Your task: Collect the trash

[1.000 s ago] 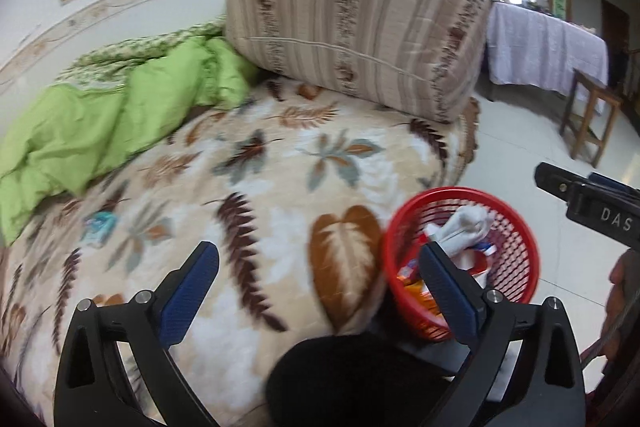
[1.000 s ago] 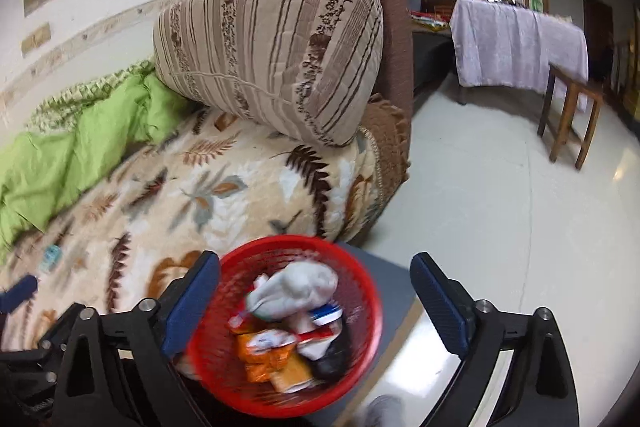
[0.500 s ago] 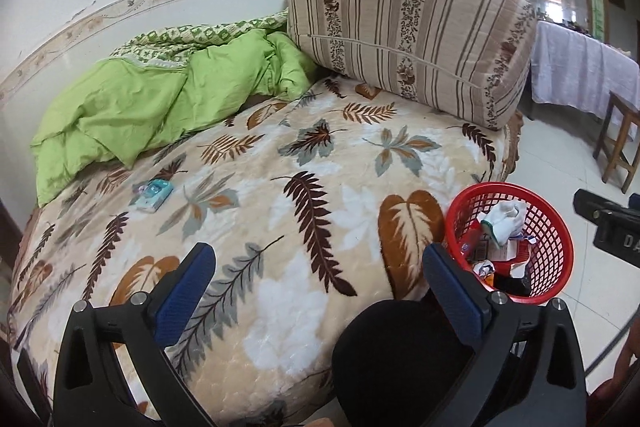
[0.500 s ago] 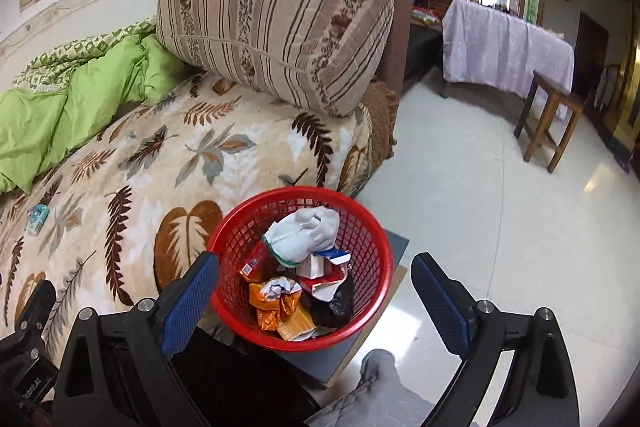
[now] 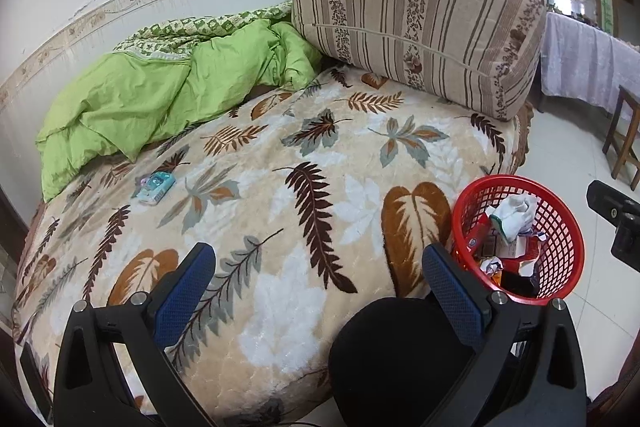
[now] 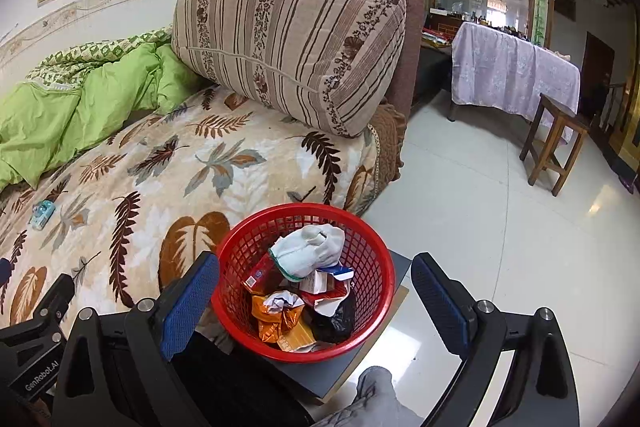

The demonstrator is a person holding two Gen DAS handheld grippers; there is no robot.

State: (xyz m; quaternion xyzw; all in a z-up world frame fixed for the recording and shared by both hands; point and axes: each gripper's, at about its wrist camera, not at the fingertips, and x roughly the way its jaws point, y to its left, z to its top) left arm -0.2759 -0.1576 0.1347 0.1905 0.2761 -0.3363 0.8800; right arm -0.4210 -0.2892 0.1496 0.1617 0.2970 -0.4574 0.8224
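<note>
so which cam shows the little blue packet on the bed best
The left wrist view: the blue packet lies in open sight on the leaf-print blanket, close enough to see its printed face. The right wrist view shows the same packet only as a small shape at the far left edge.

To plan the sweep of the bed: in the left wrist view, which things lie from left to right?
Green quilt → small blue packet → striped cushion → red basket → wooden stool.
</note>
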